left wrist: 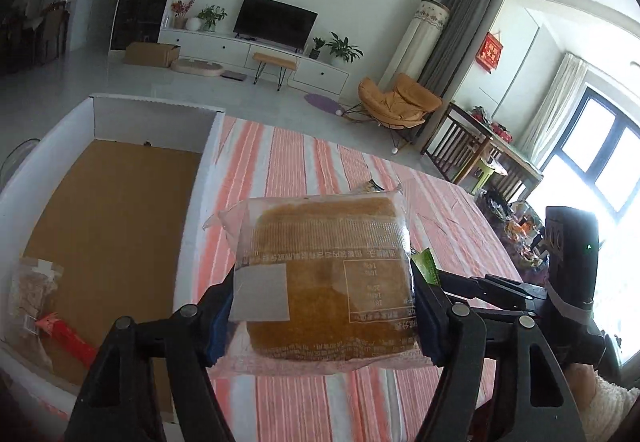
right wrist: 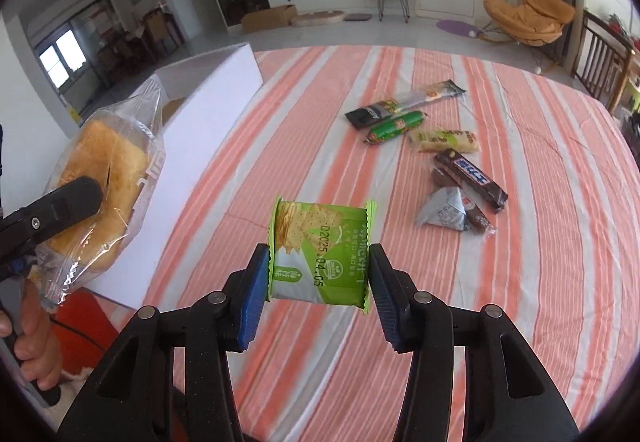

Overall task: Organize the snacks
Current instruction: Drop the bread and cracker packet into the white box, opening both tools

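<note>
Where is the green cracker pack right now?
In the right wrist view, the green cracker pack is pinched in the right gripper, held up above the striped tablecloth, right of the white box.

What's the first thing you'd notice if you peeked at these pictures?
Probably the wrapped bread squeezed in the left gripper, held up beside the white box. Next, the green cracker pack pinched in the right gripper above the striped tablecloth. Farther back on the cloth lies a little pile of snacks.

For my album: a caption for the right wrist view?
Right gripper holds a green cracker packet above the striped cloth.
</note>
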Demonstrator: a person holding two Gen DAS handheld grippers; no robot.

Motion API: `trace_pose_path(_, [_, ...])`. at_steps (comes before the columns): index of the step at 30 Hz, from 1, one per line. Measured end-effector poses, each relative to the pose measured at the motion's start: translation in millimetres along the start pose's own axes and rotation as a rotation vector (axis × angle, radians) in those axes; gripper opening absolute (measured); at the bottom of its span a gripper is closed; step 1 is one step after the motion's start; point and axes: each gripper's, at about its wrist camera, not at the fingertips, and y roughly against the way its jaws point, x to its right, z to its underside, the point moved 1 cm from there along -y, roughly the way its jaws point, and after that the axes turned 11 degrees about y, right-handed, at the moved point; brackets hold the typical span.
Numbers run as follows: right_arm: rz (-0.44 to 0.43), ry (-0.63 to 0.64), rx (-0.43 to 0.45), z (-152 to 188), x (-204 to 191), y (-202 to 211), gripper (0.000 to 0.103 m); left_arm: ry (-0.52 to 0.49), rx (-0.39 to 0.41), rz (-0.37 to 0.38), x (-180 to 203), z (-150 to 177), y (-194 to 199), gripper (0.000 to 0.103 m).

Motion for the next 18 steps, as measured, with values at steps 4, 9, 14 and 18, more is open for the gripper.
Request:
trace_pose_path(4, [-0.187,0.125,0.048,-67.8,-79.2,-15.3,0.051,0.051,0.051,-0.283,-74.4,-31.5,18.3,0.073])
trace_pose_path(9, [-0.312,0.119,0.022,-109.9,-135.3,-58.7,0.067,0.078,-0.016,-0.585,-161.3,-23.8,2.0,0.081])
trace_pose_path(14, [-0.329,-0.003,0.08,-108.5,-106.9,-48.3,0.07,0.147,0.031,-0.556,-178.1,-7.4,10.2,0.082])
trace_pose_path(18, [-0.174,-0.046,0.097,-74.4,-50.5,-40.0,0.074,0.177,0.135,-0.371,-145.9,-0.2,9.8,0.083])
